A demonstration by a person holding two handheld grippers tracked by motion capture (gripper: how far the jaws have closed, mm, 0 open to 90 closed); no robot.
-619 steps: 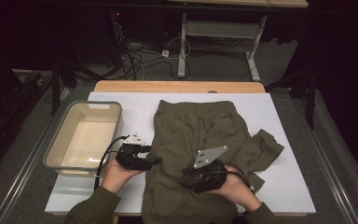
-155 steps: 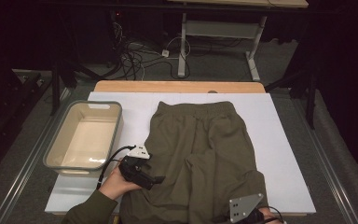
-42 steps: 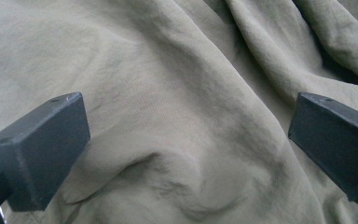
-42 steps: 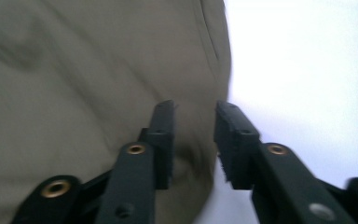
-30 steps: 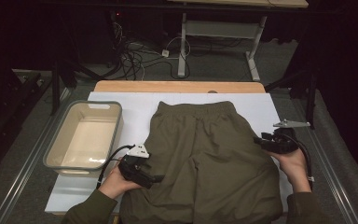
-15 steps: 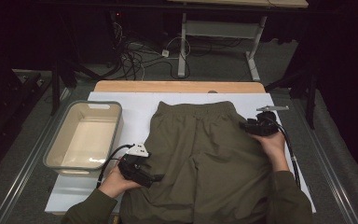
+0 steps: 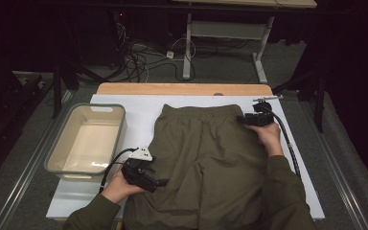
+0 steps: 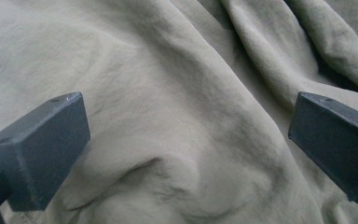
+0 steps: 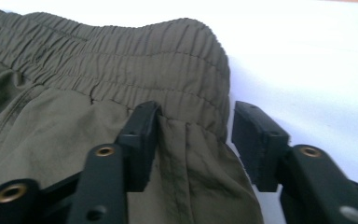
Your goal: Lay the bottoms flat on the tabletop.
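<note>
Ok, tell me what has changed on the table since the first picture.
The shorts, first rumpled with a leg bunched at the right, now lie spread flat. The right tongs moved from the near edge up the right side to the waistband corner, jaws around it, just closing slightly. The left tongs and the tub kept their places.

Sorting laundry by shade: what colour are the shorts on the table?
The shorts are plain olive green, no pattern; the right gripper view shows it best.
</note>
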